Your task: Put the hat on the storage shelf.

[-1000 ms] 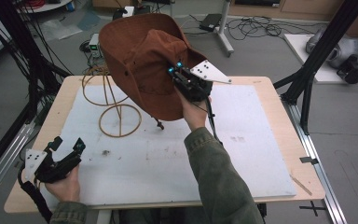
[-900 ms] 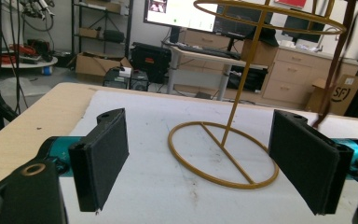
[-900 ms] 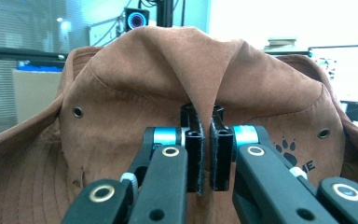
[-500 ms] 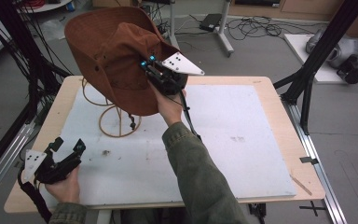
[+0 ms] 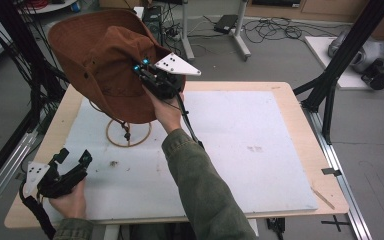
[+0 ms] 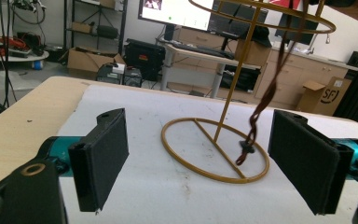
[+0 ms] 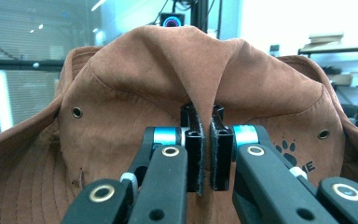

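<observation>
While the left gripper (image 5: pixel 72 165) rests low at the near left corner of the table (image 5: pixel 280 95), the high view shows the hat (image 5: pixel 105 65) carried left and farther out than a second ago, so it now hangs over the gold stand (image 5: pixel 127 134), seemingly ready to be set on it. The right gripper (image 5: pixel 147 75) holds it aloft, forearm reaching up and away. From the left gripper view, its jaws stand wide apart, empty, facing the stand and the hat's dangling cord (image 6: pixel 256 116). From the right gripper view, the jaws pinch a fold of the crown.
</observation>
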`<state>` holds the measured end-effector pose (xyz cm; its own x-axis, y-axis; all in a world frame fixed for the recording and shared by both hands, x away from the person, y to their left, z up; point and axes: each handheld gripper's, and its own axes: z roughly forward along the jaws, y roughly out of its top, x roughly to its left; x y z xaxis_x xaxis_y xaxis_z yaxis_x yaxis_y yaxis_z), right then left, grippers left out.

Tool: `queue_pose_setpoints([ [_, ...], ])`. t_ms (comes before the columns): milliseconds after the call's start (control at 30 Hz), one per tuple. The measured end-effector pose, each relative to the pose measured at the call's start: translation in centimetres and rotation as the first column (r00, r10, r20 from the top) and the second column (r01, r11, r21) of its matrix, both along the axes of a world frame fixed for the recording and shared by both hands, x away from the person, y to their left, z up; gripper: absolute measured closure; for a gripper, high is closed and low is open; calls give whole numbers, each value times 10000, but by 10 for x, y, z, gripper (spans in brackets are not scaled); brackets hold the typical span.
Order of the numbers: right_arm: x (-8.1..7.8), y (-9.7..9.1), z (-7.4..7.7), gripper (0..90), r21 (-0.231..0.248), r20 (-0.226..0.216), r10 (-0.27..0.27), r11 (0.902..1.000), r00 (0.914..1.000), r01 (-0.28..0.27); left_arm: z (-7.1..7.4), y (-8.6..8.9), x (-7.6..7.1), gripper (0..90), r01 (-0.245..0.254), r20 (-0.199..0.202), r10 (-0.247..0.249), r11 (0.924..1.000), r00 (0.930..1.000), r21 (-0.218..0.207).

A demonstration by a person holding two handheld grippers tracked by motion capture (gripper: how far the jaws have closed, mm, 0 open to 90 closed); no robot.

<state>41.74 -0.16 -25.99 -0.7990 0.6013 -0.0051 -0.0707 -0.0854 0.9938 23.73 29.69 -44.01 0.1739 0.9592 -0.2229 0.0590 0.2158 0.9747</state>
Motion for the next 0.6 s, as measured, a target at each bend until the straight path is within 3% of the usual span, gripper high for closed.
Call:
queue_pose_setpoints([
  [167, 4, 10, -2, 878, -496, -205, 264, 9984, 9994, -274, -1, -1, 2, 202, 109, -38, -109, 9999, 9999, -78],
  [400, 7, 18, -1, 878, -798, -358, 320, 9962, 9988, -348, -1, -2, 3, 202, 100, -42, -100, 9999, 9999, -3],
  [600, 10, 25, 0, 878, -1431, -566, 452, 9883, 9974, -529, 0, -2, 2, 201, 97, -42, -97, 9999, 9999, 27],
])
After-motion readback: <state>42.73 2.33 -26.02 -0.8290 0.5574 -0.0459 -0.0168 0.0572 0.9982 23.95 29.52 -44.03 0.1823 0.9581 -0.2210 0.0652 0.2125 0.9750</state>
